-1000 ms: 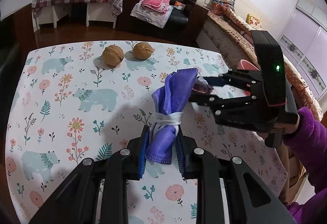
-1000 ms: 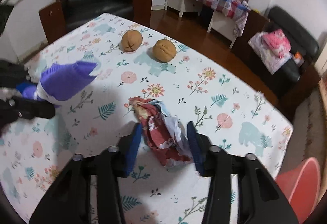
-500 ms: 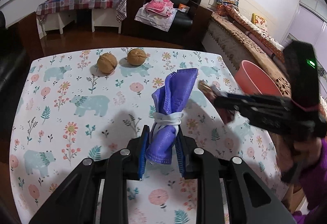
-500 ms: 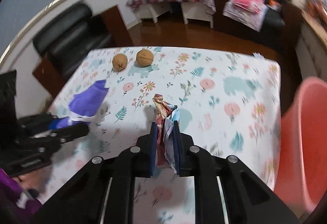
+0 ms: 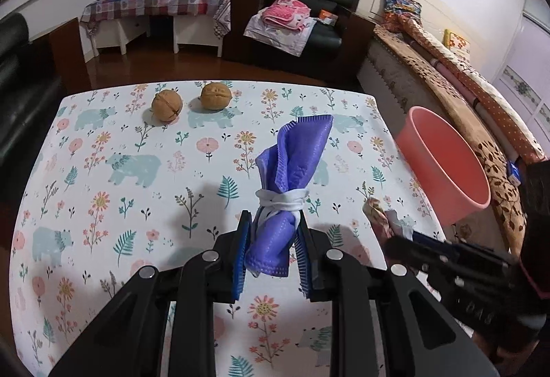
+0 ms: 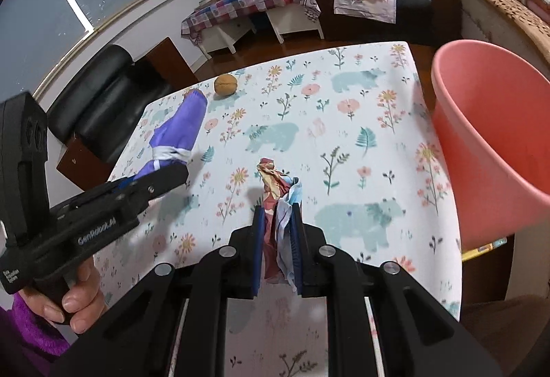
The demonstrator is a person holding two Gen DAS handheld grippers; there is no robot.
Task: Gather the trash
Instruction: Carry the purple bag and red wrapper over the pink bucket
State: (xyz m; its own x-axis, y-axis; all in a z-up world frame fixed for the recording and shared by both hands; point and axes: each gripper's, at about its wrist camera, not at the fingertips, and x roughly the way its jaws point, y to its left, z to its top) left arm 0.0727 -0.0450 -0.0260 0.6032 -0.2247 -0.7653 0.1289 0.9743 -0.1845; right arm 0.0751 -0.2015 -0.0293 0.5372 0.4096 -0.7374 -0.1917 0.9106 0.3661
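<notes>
The left tongs [image 5: 271, 253] are clenched on a purple face mask [image 5: 292, 170], rolled upright and bound at its waist by its white ear loops. The right tongs [image 6: 278, 243] are clenched on a crumpled wrapper [image 6: 276, 191], printed in dark red, yellow and pale blue, with torn white edges. Both bundles are held above the floral tabletop [image 5: 120, 170]. Two walnuts [image 5: 166, 105] are seen at its far edge. A pink bin [image 6: 491, 122] is seen just beside the tabletop's right edge.

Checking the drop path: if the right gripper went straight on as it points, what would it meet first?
Probably the floral tablecloth, not the pink plastic bin off to its right; the right gripper holds a crumpled wrapper. Depth is uncertain.
</notes>
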